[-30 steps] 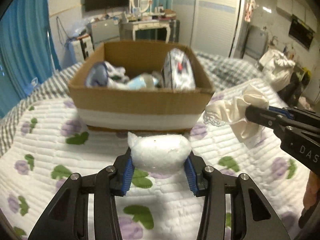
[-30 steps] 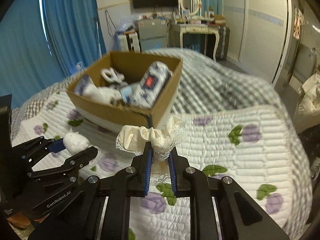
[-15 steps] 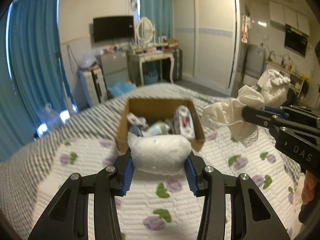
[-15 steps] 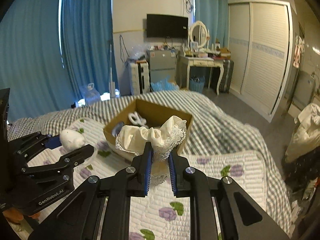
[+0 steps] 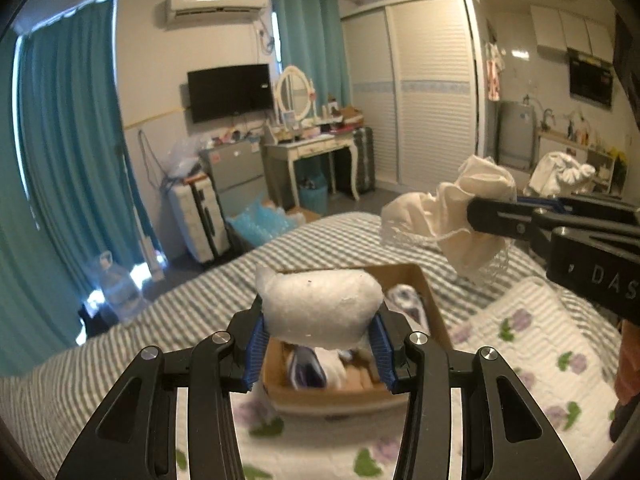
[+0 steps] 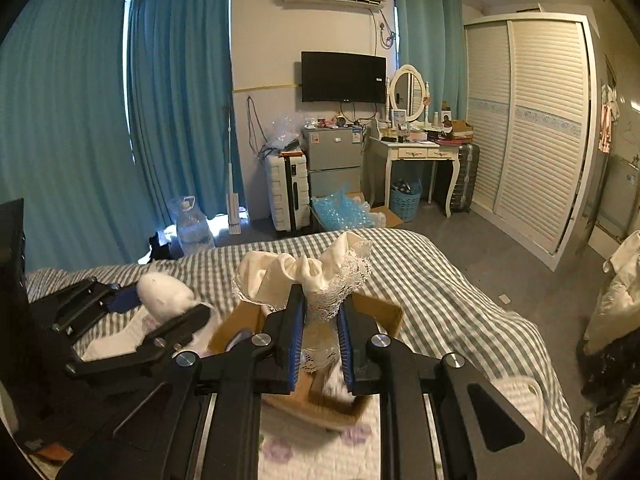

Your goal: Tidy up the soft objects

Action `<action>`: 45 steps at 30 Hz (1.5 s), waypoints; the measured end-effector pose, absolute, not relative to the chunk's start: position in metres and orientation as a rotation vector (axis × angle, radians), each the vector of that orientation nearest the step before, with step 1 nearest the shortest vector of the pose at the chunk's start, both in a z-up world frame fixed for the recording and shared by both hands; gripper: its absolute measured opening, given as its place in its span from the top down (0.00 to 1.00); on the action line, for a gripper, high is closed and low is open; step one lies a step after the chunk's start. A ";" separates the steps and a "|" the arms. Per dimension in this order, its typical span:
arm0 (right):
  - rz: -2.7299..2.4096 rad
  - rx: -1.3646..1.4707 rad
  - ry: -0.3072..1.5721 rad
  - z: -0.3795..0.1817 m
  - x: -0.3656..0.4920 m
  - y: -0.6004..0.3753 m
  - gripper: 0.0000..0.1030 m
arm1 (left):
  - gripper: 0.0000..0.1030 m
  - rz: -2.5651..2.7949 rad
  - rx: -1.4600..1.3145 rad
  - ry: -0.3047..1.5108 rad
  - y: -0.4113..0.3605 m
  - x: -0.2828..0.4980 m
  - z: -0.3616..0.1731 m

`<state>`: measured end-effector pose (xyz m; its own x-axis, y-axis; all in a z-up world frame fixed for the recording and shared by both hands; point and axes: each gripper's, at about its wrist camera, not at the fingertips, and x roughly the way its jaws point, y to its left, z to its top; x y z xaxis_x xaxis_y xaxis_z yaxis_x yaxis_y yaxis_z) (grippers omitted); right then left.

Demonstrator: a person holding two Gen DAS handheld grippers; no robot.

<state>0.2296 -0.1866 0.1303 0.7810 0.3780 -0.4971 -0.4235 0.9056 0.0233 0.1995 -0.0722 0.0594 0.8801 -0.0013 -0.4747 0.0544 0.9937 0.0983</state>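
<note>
The left gripper (image 5: 320,338) is clamped on a white stuffed toy (image 5: 322,306), its blue pads pressing both flanks; the toy is held in the air above the near left part of the cardboard box (image 5: 428,304); in the right wrist view the same gripper (image 6: 160,312) and toy (image 6: 166,294) appear at the left, just beside the box (image 6: 380,312). The right gripper (image 6: 322,336) is clenched on a cream lace-trimmed cloth (image 6: 304,274), which bunches out above the narrow gap between its pads; in the left wrist view this gripper (image 5: 476,216) holds the cloth (image 5: 448,216) in the air at the right, beyond the far right corner of the box. The box rests on a floral quilt (image 5: 540,332) laid over a grey-and-white striped bedspread (image 5: 180,320); it contains several soft items (image 5: 316,368), blurred. Far across the room stand a wall television (image 6: 343,77), a dressing table (image 6: 416,152) and a white suitcase (image 6: 287,192); blue curtains (image 6: 120,120) hang at the left.
</note>
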 end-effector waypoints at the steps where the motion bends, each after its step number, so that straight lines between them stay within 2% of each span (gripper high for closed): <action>1: 0.429 -0.090 0.519 0.128 0.240 -0.185 0.85 | 0.58 -0.029 0.108 0.497 -0.070 0.211 0.055; 4: 0.413 -0.073 0.532 0.113 0.274 -0.180 0.85 | 0.58 -0.020 0.097 0.517 -0.069 0.245 0.041; 13: 0.409 -0.005 0.690 0.024 0.373 -0.178 0.85 | 0.58 0.008 0.081 0.640 -0.061 0.324 -0.013; 21: 0.440 0.019 0.772 -0.019 0.413 -0.171 0.84 | 0.55 0.010 0.123 0.686 -0.073 0.334 -0.038; 22: 0.432 0.022 0.772 -0.019 0.415 -0.171 0.80 | 0.55 0.020 0.120 0.690 -0.072 0.334 -0.039; 23: 0.417 0.029 0.780 -0.019 0.417 -0.173 0.61 | 0.54 0.031 0.119 0.704 -0.072 0.335 -0.040; 24: 0.406 0.041 0.785 -0.018 0.418 -0.175 0.43 | 0.43 0.036 0.117 0.712 -0.072 0.333 -0.042; 25: 0.403 0.060 0.783 -0.016 0.418 -0.178 0.41 | 0.38 0.044 0.113 0.714 -0.072 0.330 -0.041; 26: 0.401 0.065 0.781 -0.012 0.418 -0.181 0.41 | 0.30 0.052 0.112 0.709 -0.069 0.330 -0.041; 30: 0.373 0.052 0.746 0.014 0.401 -0.187 0.41 | 0.29 0.070 0.118 0.710 -0.067 0.316 -0.028; 34: 0.361 0.041 0.692 0.057 0.371 -0.194 0.41 | 0.29 0.084 0.116 0.670 -0.069 0.291 0.007; 45: 0.320 -0.020 0.436 0.233 0.223 -0.216 0.41 | 0.29 0.098 0.114 0.347 -0.079 0.155 0.181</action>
